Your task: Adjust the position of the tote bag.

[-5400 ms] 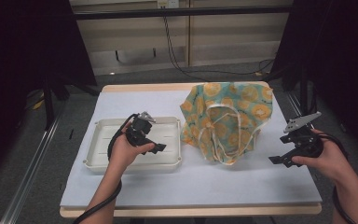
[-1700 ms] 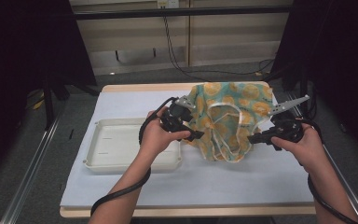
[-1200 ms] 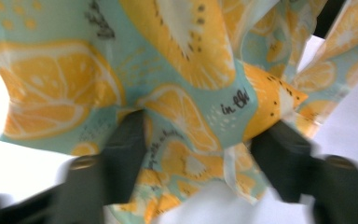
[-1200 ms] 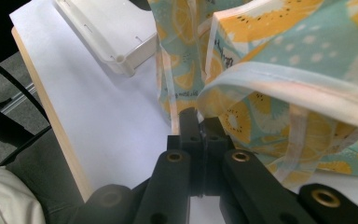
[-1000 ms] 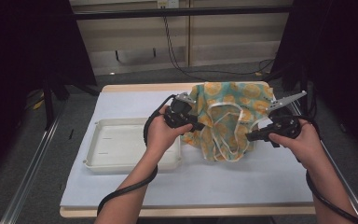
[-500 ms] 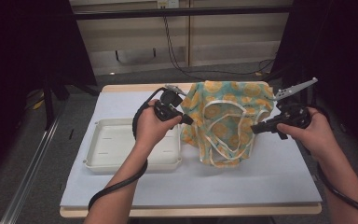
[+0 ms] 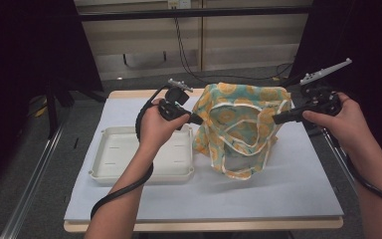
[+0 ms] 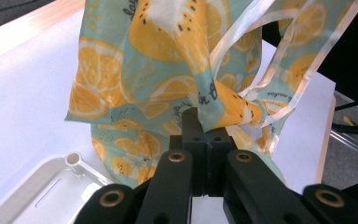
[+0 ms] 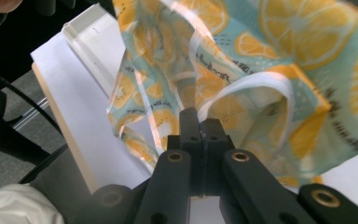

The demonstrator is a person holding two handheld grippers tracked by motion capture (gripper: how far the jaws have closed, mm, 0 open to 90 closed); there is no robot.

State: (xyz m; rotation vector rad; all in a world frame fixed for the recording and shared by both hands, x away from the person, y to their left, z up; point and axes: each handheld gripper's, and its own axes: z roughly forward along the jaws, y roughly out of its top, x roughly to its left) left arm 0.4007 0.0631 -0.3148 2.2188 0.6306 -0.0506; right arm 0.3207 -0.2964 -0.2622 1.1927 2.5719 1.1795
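Two grippers lift a lemon-print bag [image 7: 243, 124] above the table [image 7: 288, 194]: left gripper [image 7: 199, 120] pinches its left edge, right gripper [image 7: 277, 119] its right edge. A white tray [image 7: 104, 172] sits left.

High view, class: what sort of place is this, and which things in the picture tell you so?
Probably a lab or recording workstation, not a home. A white-covered wooden table stands between black curtains, cables hang down the back wall panels, and both hand-held grippers, left gripper and right gripper, trail cables.
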